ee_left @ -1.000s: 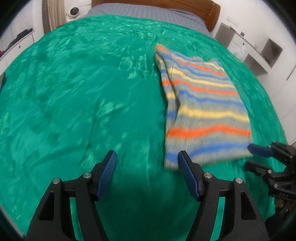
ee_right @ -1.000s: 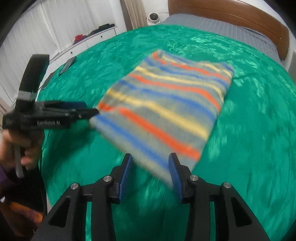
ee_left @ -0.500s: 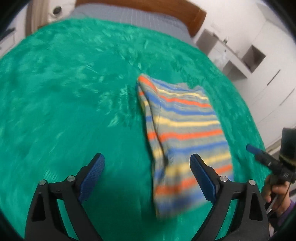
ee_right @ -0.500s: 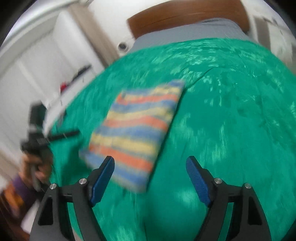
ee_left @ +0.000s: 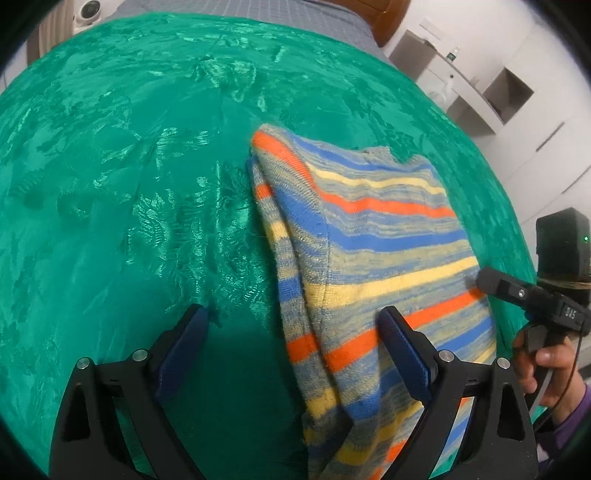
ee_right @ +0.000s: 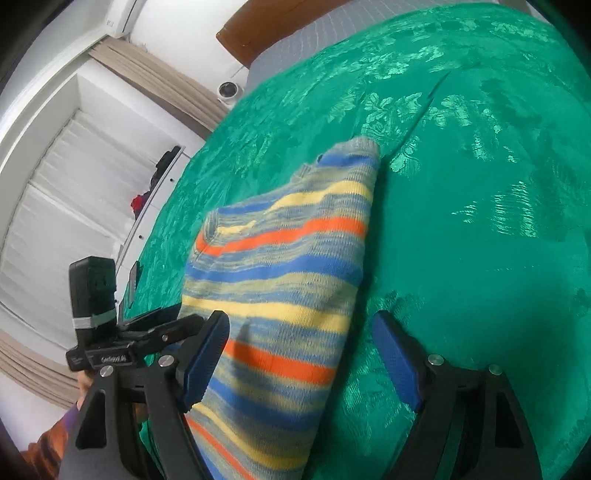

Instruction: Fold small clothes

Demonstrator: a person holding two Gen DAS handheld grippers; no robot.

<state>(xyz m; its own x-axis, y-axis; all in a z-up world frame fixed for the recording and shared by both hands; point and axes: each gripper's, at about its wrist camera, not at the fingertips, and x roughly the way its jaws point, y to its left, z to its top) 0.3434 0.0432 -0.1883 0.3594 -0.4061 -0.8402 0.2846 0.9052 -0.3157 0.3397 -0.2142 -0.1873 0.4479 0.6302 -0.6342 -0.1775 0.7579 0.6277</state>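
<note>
Folded striped knit sweater [ee_left: 369, 236] lies flat on the green patterned bedspread [ee_left: 129, 184], toward the near edge of the bed. Stripes run orange, blue and yellow over grey. The neckline shows at the far edge.

Left tool [ee_left: 295, 354] pitched steeply down over the sweater's near left part. Jaws spread wide, having just been opening. The left blue pad [ee_left: 183, 354] hangs over bare bedspread; the right pad [ee_left: 404, 358] is over the knit. The sweater's left folded edge runs between them, but neither pad presses on the cloth, so the tool is released.

Right tool [ee_right: 303, 362] angled down more shallowly and rolled, so the bed looks tilted in its view. Its jaws have also just been opening and stand well apart. The sweater's near right portion lies between the pads [ee_right: 205, 358], unclamped; the right pad is over bare bedspread.

In the left wrist view, a hand [ee_left: 543, 363] with a purple sleeve grips the right tool's handle at the frame's right edge. In the right wrist view, the left tool sits just beside the sweater's left edge.

Wooden headboard [ee_right: 266, 33] at the far end of the bed.
</note>
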